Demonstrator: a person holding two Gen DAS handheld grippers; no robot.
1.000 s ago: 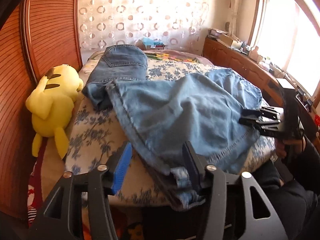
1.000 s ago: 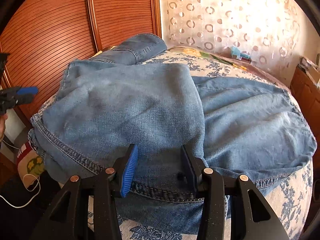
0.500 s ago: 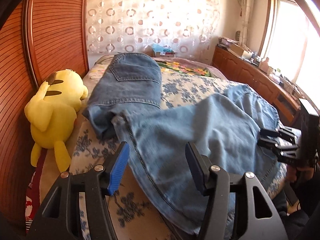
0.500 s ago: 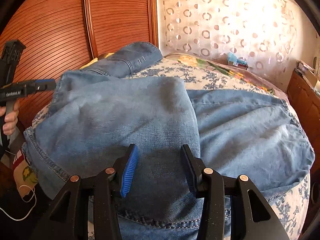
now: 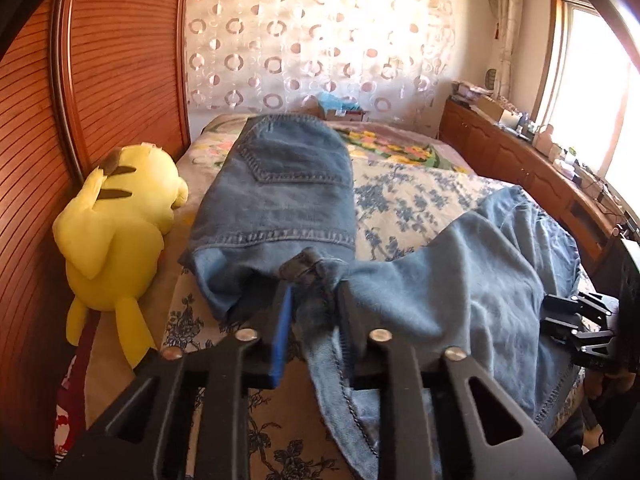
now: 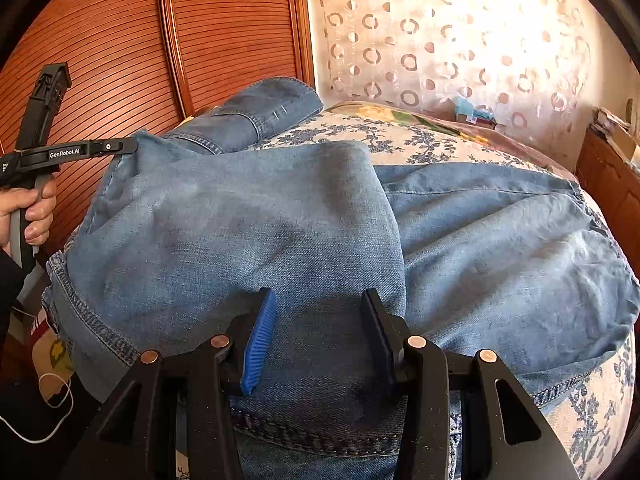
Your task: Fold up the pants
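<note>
Yellow plush toy (image 5: 116,236) far left on bed (image 5: 404,196); blue jeans (image 5: 452,292) spread across bed. Left tool (image 5: 314,312) closing, bunched denim edge between its jaws. Right tool (image 6: 316,340) jaws apart, over flat denim, gripping nothing.

Our left gripper (image 5: 312,300) angles downward, its jaws closing on bunched cloth. Our right gripper (image 6: 318,336) points downward too, jaws parted.
</note>
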